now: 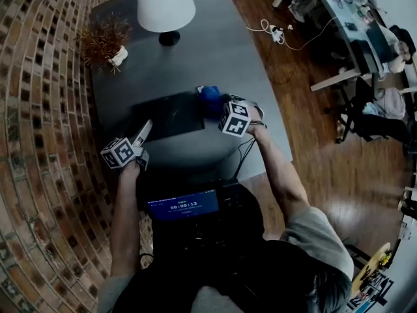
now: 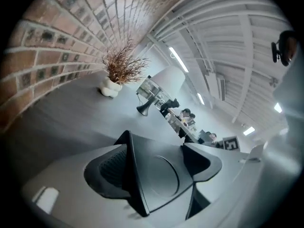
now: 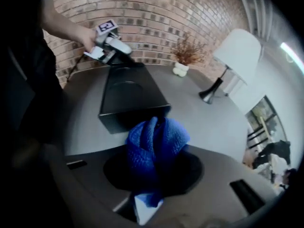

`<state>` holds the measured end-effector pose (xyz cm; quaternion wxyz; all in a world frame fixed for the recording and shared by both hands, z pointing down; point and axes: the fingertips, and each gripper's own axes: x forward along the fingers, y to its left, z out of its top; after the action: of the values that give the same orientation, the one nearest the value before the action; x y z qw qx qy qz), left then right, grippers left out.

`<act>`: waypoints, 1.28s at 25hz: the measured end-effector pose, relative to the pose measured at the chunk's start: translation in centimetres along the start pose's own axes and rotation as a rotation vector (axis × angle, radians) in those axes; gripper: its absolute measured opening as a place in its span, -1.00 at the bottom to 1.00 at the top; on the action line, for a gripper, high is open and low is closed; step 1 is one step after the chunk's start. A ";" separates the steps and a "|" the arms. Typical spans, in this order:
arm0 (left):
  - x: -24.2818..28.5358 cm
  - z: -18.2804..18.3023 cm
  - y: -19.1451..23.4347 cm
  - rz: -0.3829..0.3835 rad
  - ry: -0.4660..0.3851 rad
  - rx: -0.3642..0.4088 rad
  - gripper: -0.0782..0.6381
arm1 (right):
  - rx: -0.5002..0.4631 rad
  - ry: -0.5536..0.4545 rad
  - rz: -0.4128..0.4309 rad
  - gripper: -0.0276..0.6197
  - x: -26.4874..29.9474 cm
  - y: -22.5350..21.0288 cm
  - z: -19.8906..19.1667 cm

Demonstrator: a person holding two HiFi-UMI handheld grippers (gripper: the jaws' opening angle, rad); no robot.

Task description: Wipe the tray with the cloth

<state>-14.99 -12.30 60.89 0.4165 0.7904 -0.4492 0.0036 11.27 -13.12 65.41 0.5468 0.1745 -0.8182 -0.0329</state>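
Observation:
A black tray lies in the middle of the grey table. My left gripper is at the tray's near left corner. In the left gripper view that corner sits between the wide-open jaws of my left gripper, and the pads do not press on it. My right gripper is at the tray's right end, shut on a bunched blue cloth. In the right gripper view the cloth bulges out of my right gripper, just short of the tray. The left gripper shows at the tray's far end.
A white lamp and a dried plant in a white vase stand at the table's far end. A brick wall runs along the left. On the right the table edge drops to a wooden floor with cables.

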 end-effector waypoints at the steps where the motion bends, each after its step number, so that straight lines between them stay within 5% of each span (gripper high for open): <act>1: -0.9 -0.5 -0.6 0.006 0.006 0.040 0.23 | -0.013 0.006 -0.053 -0.62 -0.1 -1.7 0.1; 6: -2.3 -2.0 -5.0 -0.052 0.041 0.240 0.19 | -0.287 0.014 -0.073 -0.62 1.7 -2.5 3.8; 10: -1.0 -4.4 -5.5 -0.096 0.110 0.246 0.20 | -0.479 0.044 -0.025 -0.62 0.8 2.2 3.3; 13: -0.6 -4.9 -5.5 -0.091 0.115 0.247 0.19 | -0.555 0.003 0.124 -0.62 -1.8 9.2 1.8; 15: -0.6 -4.8 -5.4 -0.082 0.113 0.247 0.19 | -0.543 -0.036 0.257 -0.61 -3.3 13.1 0.6; 17: -0.6 -4.8 -5.4 -0.084 0.114 0.246 0.19 | -0.458 -0.039 0.277 -0.61 -3.6 12.1 -0.3; 22: -0.5 -5.0 -5.5 -0.079 0.109 0.254 0.19 | -0.258 0.058 -0.049 -0.61 0.2 -1.7 -0.1; 25: -0.5 -4.9 -5.5 -0.079 0.094 0.236 0.19 | -0.309 0.080 -0.100 -0.61 4.0 -4.3 2.0; 32: -0.1 -4.4 -5.4 -0.068 0.070 0.232 0.18 | -0.395 0.041 0.020 -0.61 4.4 1.1 1.2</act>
<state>-9.53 -7.98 60.17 0.3376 0.8475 -0.4038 0.0691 8.41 -13.71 69.10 0.5874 0.0562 -0.7862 -0.1837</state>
